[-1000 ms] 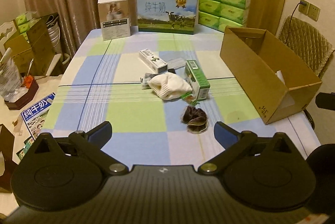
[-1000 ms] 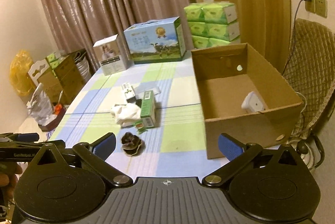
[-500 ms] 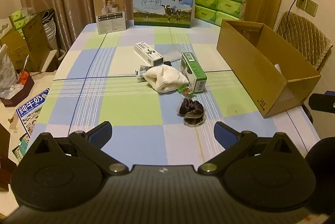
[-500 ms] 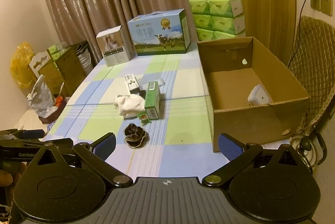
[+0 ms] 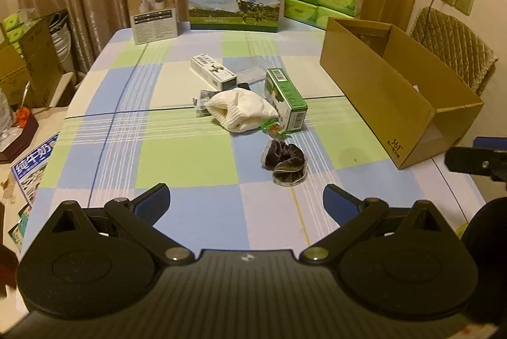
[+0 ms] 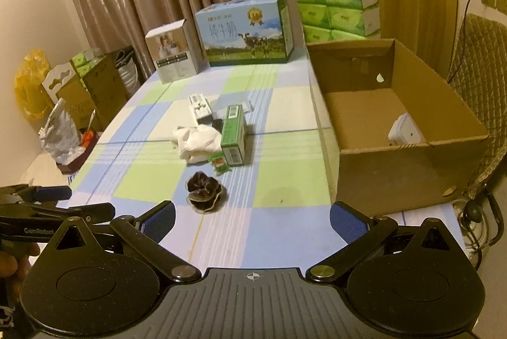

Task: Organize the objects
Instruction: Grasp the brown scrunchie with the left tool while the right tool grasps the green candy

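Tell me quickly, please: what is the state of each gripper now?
Left gripper: open, holding nothing.
Right gripper: open, holding nothing.

Both wrist views look from above the near edge of the checkered tabletop (image 5: 187, 155) toward the curtained far wall, the left one centred on the clutter, the right one set further right over the open cardboard box (image 6: 408, 161), sharing the dark scrunchie (image 5: 285, 163), green carton (image 6: 234, 134) and milk case (image 5: 234, 1).

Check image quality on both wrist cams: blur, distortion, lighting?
Left wrist: dim warm light, strong fisheye bending at the cardboard box, centre sharp. Right wrist: same warm cast, slightly softer; the scrunchie looks a bit blurred, corners vignetted black.
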Demonstrator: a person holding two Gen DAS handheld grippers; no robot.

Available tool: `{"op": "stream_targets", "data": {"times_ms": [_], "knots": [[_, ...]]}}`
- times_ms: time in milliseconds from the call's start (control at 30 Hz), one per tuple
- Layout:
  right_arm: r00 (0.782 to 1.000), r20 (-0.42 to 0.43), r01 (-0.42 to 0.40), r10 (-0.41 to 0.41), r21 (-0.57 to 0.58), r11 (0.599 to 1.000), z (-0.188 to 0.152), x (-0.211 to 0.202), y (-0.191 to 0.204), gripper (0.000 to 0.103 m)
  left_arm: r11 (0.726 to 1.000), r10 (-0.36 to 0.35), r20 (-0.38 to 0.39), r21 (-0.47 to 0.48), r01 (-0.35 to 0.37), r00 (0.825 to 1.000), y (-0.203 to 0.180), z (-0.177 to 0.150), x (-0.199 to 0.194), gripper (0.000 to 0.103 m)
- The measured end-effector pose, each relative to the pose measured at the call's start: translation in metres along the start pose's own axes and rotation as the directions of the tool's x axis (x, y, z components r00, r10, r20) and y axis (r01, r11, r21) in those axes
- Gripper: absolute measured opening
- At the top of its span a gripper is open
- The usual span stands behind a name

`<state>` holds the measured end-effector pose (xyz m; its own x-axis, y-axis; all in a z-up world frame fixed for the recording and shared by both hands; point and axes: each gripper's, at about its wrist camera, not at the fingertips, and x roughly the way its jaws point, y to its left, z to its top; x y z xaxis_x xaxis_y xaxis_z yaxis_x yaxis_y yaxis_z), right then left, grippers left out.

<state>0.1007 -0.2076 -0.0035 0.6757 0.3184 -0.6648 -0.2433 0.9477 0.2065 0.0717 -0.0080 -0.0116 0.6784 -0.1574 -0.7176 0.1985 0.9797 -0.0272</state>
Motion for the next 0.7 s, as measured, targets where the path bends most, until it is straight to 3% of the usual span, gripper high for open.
{"op": "stream_targets", "data": {"times_ms": [367, 700], "knots": [[0.998, -0.056, 0.026, -0.025, 0.023, 0.999, -0.007, 0.053, -0.007, 0.101, 0.991, -0.076, -0.062, 0.106, 0.082, 0.995, -0.007, 0.002, 0.055, 0.092], [0.995, -0.092, 0.047, -0.042, 0.054, 0.997, -0.009, 0.097, -0.018, 0.097, 0.953, -0.132, -0.108, 0.259, 0.156, 0.985, -0.018, 0.005, 0.126, 0.087]]}}
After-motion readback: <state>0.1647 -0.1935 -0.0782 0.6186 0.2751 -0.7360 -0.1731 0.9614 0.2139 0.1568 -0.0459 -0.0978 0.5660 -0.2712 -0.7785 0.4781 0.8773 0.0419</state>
